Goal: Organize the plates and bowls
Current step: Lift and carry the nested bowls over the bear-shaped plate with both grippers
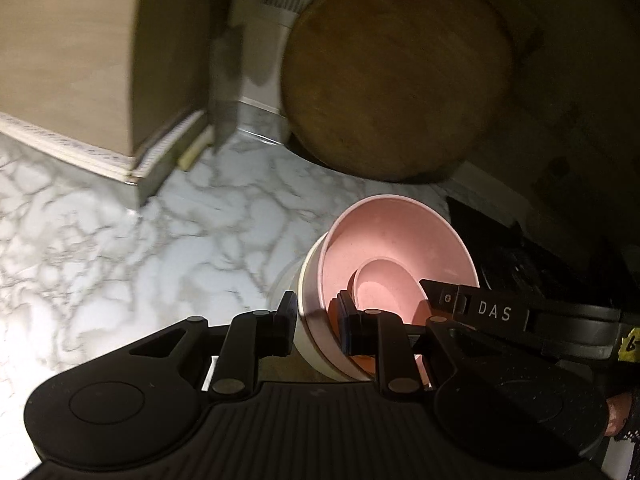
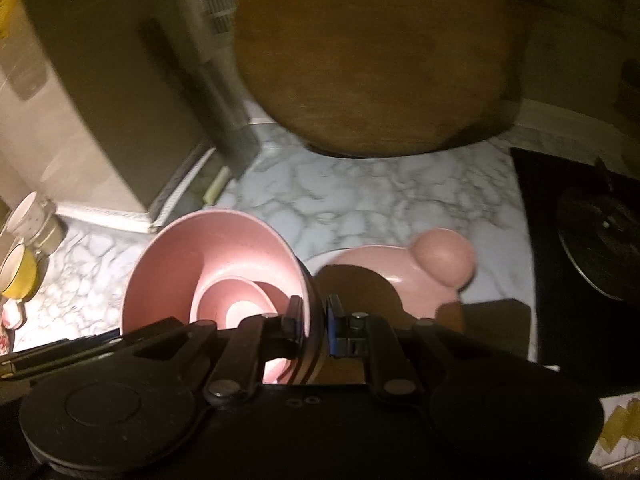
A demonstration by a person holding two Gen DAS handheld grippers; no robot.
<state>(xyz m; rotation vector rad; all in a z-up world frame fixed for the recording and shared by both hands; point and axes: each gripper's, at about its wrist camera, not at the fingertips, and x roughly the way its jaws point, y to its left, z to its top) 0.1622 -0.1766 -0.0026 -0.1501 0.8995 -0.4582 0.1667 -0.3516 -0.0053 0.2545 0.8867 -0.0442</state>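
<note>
Bowls sit stacked low in the middle of both views: a big pink bowl (image 1: 400, 248) rests inside a white bowl (image 1: 310, 320), and a smaller pink bowl (image 1: 376, 280) lies inside the big one. The left gripper (image 1: 314, 326) pinches the near rims of the white and pink bowls, with one finger (image 1: 286, 320) outside the white wall and the other inside the pink one. In the right wrist view the right gripper (image 2: 314, 326) pinches the right rim of the big pink bowl (image 2: 212, 256), one finger (image 2: 294, 320) inside and the blue-padded one outside. To the right of it a pink plate (image 2: 384, 276) lies on the marble counter (image 2: 360, 196), with a round pink thing (image 2: 444, 258) at its far edge; it is too blurry to name. A big round wooden board (image 1: 396, 76) leans at the top of both views. A black stove (image 2: 580, 232) is at the right edge, and a yellow cup (image 2: 16, 276) stands at the left edge.
</note>
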